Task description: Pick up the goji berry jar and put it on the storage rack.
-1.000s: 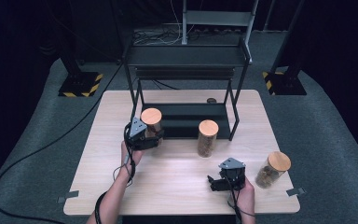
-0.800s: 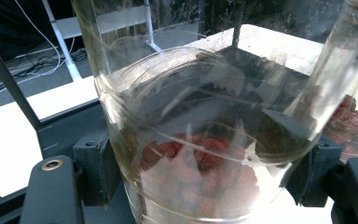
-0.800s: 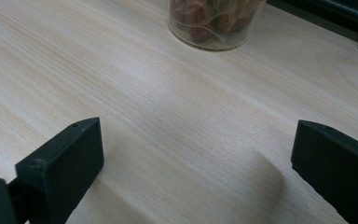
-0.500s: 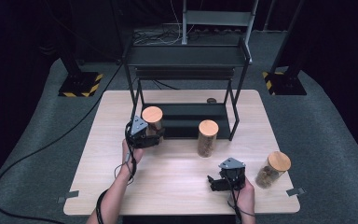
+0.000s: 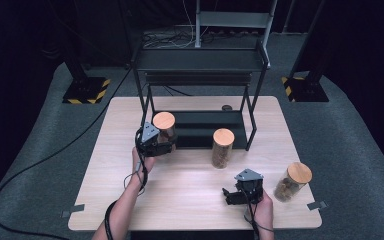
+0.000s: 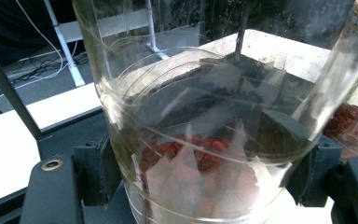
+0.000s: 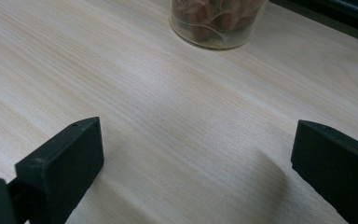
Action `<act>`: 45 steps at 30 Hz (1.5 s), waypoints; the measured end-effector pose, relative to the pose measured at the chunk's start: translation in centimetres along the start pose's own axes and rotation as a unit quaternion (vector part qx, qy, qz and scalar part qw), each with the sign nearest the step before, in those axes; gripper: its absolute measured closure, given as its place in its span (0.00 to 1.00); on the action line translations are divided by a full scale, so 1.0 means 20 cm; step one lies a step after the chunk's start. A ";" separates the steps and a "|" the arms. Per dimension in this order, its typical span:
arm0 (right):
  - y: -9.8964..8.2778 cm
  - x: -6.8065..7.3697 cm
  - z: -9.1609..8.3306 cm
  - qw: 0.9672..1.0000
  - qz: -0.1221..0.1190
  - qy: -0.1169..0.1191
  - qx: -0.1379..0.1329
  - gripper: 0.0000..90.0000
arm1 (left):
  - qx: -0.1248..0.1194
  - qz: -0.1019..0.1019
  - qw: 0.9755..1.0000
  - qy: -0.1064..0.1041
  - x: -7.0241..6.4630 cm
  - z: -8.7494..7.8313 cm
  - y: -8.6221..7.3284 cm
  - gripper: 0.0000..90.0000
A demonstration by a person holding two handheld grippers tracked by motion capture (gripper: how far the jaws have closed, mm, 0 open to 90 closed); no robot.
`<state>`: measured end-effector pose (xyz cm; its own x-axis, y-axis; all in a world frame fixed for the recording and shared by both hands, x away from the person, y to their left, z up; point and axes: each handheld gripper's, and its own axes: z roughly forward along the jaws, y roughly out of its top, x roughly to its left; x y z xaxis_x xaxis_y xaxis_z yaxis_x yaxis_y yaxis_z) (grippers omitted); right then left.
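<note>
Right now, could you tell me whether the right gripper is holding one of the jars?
No, the right gripper has its jaws spread wide over bare table, with the nearest jar standing well beyond them.

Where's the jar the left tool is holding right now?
High view: the jar sits clamped in the left tool, table's left side, in front of the black rack.

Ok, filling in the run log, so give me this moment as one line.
left gripper: shut on left jar, at the shelf rack | right gripper: open, nothing between jaws, low over table | middle jar, right jar: standing free
</note>
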<state>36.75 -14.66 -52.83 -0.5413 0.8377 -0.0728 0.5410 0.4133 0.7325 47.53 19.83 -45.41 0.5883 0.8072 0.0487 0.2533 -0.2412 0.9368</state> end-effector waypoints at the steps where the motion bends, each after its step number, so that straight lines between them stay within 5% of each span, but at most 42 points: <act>1: 0.00 0.00 0.00 1.000 0.000 0.000 0.000 0.02 | 0.000 0.001 1.000 0.001 0.00 0.00 0.00 0.28; 45: 0.00 0.00 0.00 1.000 0.000 0.000 0.000 0.02 | 0.013 0.002 1.000 0.009 0.03 0.15 0.02 0.28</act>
<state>36.76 -14.67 -52.83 -0.5410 0.8379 -0.0728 0.5410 0.4130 0.7326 50.27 18.71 -46.05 0.5755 0.8156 0.0595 0.2708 -0.2586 0.9273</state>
